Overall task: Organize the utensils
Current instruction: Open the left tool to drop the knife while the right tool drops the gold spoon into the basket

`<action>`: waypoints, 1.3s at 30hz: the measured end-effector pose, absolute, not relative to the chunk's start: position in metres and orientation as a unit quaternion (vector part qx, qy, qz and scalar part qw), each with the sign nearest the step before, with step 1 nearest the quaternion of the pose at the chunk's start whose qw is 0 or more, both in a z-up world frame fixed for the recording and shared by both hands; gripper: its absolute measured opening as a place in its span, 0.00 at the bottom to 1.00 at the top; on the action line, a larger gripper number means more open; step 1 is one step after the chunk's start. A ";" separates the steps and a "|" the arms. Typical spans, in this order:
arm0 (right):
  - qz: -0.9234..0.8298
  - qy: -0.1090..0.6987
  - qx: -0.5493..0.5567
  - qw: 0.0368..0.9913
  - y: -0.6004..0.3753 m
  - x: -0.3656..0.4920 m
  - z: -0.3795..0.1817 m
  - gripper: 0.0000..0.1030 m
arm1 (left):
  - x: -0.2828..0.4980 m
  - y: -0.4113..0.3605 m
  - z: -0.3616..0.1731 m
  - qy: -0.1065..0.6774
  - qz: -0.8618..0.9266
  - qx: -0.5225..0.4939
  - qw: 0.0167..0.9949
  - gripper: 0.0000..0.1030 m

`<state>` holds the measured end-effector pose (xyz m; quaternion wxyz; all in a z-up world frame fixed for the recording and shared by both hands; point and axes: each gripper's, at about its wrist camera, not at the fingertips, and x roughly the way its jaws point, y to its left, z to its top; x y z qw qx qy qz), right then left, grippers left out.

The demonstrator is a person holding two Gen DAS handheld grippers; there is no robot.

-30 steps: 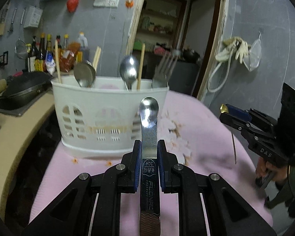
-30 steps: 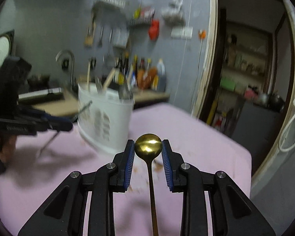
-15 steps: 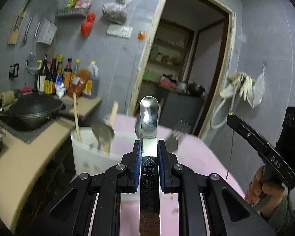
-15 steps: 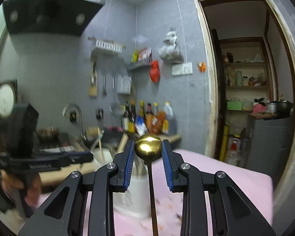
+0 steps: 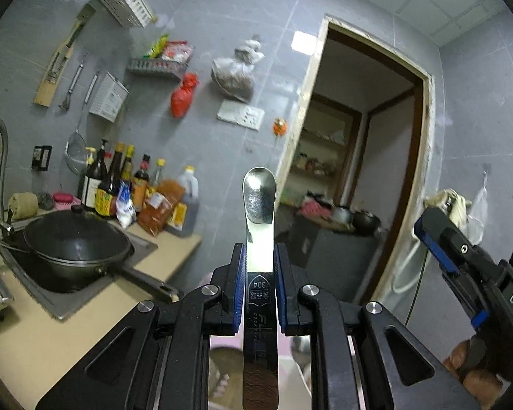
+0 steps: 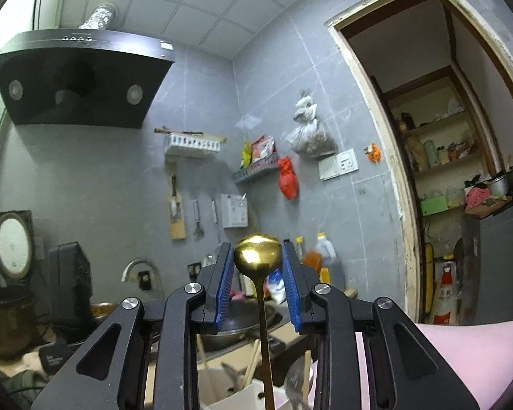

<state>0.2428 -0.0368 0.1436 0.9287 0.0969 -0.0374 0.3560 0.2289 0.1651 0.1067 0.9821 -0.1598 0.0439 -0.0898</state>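
Holding a steel spoon (image 5: pixel 258 239) by its flat handle, my left hand-held gripper (image 5: pixel 259 273) pinches it bowl-forward above the white utensil holder (image 6: pixel 236 394). My right hand-held gripper (image 6: pixel 258 273) clamps a gold spoon (image 6: pixel 257 258) at its bowl, directly over that holder, which contains chopsticks (image 6: pixel 253 360) and another spoon (image 6: pixel 299 381).

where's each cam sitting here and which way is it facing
Left wrist: sits on the left gripper, looking level at the wok, bottles and doorway; its fingers clamp a flat steel spoon; the right gripper and a hand show.
Right wrist: sits on the right gripper, looking slightly upward at the range hood; its fingers flank a gold spoon.
Shared: grey tiled wall, red bag, doorway.
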 end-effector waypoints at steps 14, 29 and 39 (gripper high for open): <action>0.316 -0.040 0.055 0.946 -0.016 0.256 0.098 0.25 | 0.231 0.166 0.068 0.006 -0.044 -0.166 0.985 0.12; 0.313 -0.010 0.040 0.949 -0.029 0.246 0.088 0.31 | 0.216 0.160 0.066 0.074 -0.077 -0.153 0.982 0.24; 0.283 -0.007 0.027 0.959 -0.052 0.219 0.099 0.53 | 0.192 0.147 0.080 0.114 -0.069 -0.134 0.982 0.41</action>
